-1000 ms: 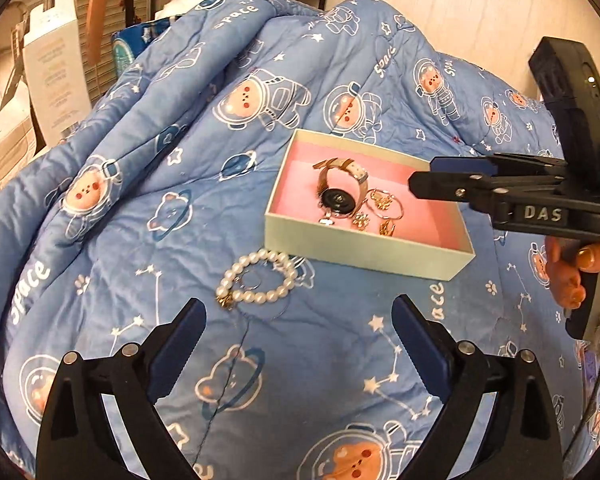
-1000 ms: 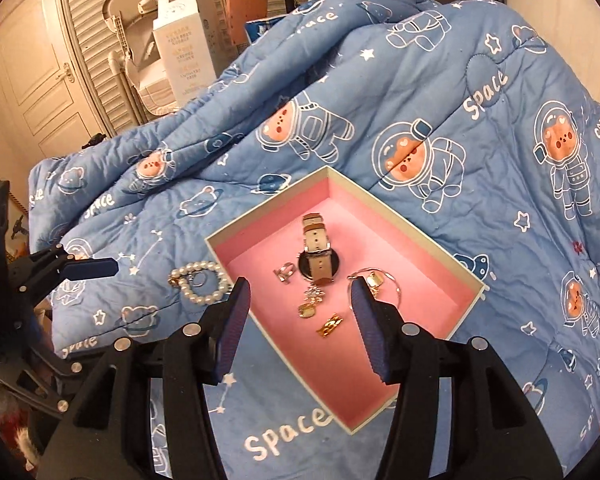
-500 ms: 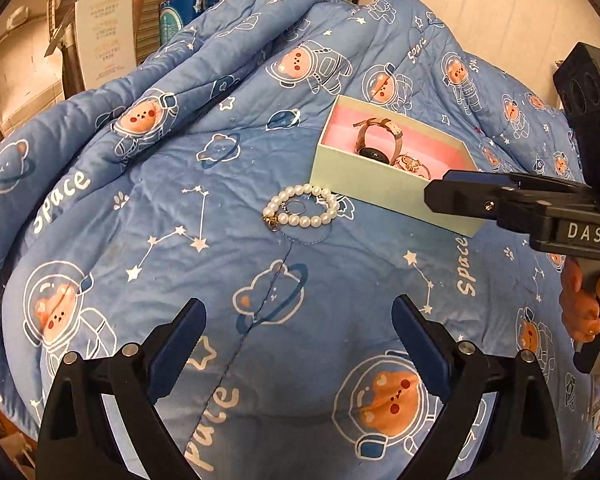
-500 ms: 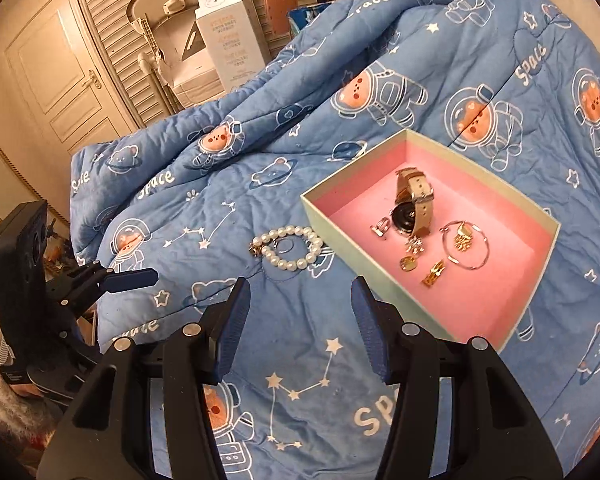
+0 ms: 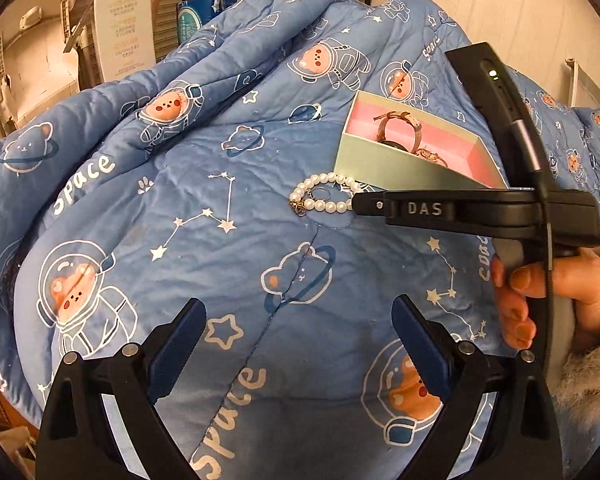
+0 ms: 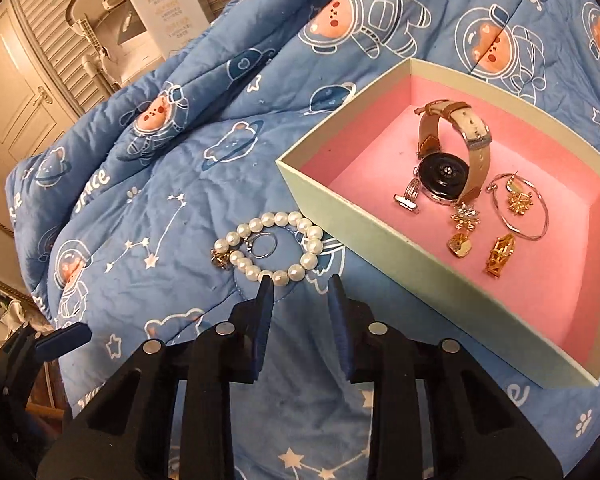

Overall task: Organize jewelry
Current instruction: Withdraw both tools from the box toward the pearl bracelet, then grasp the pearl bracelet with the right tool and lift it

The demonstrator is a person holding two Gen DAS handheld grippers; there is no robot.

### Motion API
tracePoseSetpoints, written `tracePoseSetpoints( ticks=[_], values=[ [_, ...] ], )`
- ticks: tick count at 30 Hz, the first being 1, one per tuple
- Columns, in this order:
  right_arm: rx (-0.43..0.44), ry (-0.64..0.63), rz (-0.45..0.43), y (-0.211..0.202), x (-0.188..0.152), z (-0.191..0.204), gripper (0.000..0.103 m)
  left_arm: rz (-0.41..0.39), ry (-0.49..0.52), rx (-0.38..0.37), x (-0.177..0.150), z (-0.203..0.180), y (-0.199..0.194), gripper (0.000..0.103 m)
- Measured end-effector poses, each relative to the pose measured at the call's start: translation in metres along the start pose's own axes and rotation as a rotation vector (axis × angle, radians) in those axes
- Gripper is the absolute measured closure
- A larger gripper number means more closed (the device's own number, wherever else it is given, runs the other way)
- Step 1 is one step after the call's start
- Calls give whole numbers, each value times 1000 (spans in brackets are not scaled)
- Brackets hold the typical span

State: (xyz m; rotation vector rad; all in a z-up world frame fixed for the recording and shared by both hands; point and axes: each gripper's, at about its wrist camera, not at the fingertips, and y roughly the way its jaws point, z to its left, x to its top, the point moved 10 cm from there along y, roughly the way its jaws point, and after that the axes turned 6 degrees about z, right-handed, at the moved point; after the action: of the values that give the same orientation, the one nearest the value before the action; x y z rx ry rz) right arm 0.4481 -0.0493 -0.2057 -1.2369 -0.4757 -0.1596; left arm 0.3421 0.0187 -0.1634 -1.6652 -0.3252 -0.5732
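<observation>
Bracelet (image 6: 272, 246) just ahead of right hand-held gripper (image 6: 300, 292), fingers apart, nothing held.

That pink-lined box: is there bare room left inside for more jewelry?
Yes. The pink-lined cardboard box has bare floor along its far wall and in its near right corner. The middle is crowded: the tan-strapped watch, the thin silver hoop and small gold charms.
</observation>
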Motion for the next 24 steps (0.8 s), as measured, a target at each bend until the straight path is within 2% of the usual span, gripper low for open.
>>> tracePoseSetpoints(
  ticks=[4,6,15,20,22,23,24],
  values=[
    [-41,-1,-15,8,7,4,75,-1,5,31,0,5,2,11],
    [-18,16,-13,9,10,6,78,-2,-5,31,0,9,3,11],
    [71,129,-9,3,12,-3,78,-10,-9,30,1,12,3,11],
    [27,107,-4,11,16,3,79,-6,-10,40,1,12,5,11],
    [20,106,-5,13,17,4,82,-7,-15,49,2,15,5,11],
    [22,104,1,14,18,4,93,-9,-18,54,2,18,5,11],
    [34,109,8,16,18,5,93,-12,-20,56,3,20,5,11]
  ],
)
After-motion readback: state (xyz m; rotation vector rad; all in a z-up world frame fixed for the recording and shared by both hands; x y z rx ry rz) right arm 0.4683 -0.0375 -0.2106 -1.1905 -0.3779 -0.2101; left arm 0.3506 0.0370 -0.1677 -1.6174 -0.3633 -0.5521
